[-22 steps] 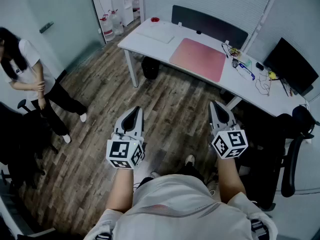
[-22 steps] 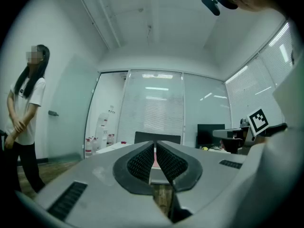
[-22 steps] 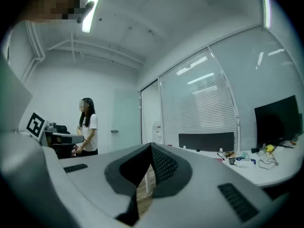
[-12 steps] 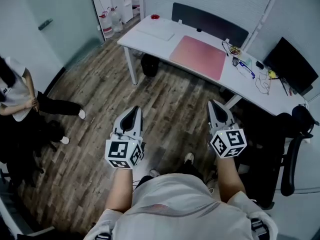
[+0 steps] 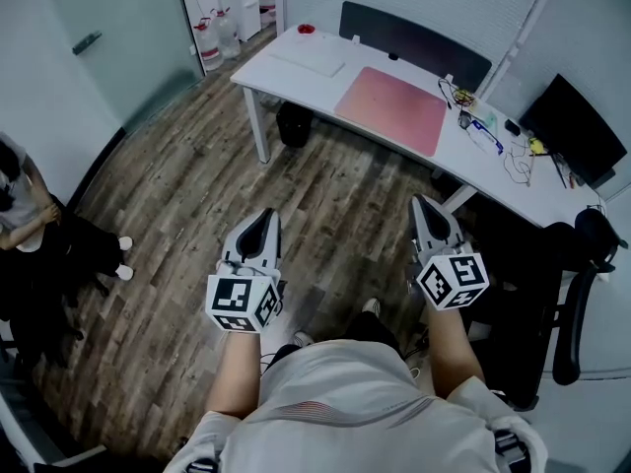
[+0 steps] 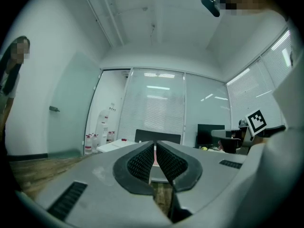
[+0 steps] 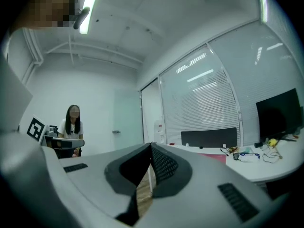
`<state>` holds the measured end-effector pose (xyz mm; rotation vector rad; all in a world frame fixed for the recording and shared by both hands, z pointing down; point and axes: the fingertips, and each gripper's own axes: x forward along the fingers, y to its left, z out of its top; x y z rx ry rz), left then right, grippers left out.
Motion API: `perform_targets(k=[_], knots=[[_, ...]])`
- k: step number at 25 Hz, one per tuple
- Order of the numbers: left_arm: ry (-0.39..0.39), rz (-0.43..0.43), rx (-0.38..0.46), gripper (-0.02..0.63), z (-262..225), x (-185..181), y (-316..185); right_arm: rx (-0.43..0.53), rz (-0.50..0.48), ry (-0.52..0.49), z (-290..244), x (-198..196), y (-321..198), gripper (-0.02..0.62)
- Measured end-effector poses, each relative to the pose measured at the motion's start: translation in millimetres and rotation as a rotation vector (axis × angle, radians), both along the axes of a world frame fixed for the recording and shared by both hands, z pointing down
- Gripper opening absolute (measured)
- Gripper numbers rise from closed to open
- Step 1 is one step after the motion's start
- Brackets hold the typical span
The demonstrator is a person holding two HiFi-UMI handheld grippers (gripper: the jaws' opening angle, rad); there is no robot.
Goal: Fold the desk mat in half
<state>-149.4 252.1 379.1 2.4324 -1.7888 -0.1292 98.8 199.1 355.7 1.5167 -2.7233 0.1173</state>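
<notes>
The pink desk mat [image 5: 391, 109] lies flat and unfolded on the white desk [image 5: 281, 82] across the room, well beyond both grippers. My left gripper [image 5: 263, 217] and my right gripper [image 5: 425, 206] are held out side by side over the wood floor, pointing toward the desk. Each one's jaws stand together with nothing between them. In the left gripper view the left gripper [image 6: 155, 144] aims at the desk. From the right gripper [image 7: 151, 146] a strip of the mat [image 7: 214, 157] shows to the right of the jaws.
On the desk are a black divider panel [image 5: 414, 42], a white pad [image 5: 309, 62], cables and small items [image 5: 478, 126] and a dark monitor [image 5: 572, 131]. A black bin [image 5: 294, 126] stands beneath it. An office chair [image 5: 582, 294] is at right, a person [image 5: 25, 200] at left.
The person at the left has moved further toward the left edge and lower. Both grippers have stayed almost where they were, still shut.
</notes>
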Motion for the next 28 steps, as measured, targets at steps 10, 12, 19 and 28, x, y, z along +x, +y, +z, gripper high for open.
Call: perform_targets(k=[10, 12, 19, 28], knots=[[-0.008, 0.016, -0.029, 0.025, 4, 7, -33, -0.062, 0.014, 0.018, 16, 12, -35, 0.051], [-0.016, 0.003, -0.039, 0.025, 5, 4, -43, -0.07, 0.001, 0.015, 18, 9, -51, 0.051], [-0.036, -0.024, -0.074, 0.025, 10, -5, -98, -0.091, -0.047, -0.001, 30, -9, -116, 0.051], [-0.058, 0.003, -0.097, 0.025, 3, 46, -226, -0.111, -0.057, 0.006, 41, 33, -238, 0.051]])
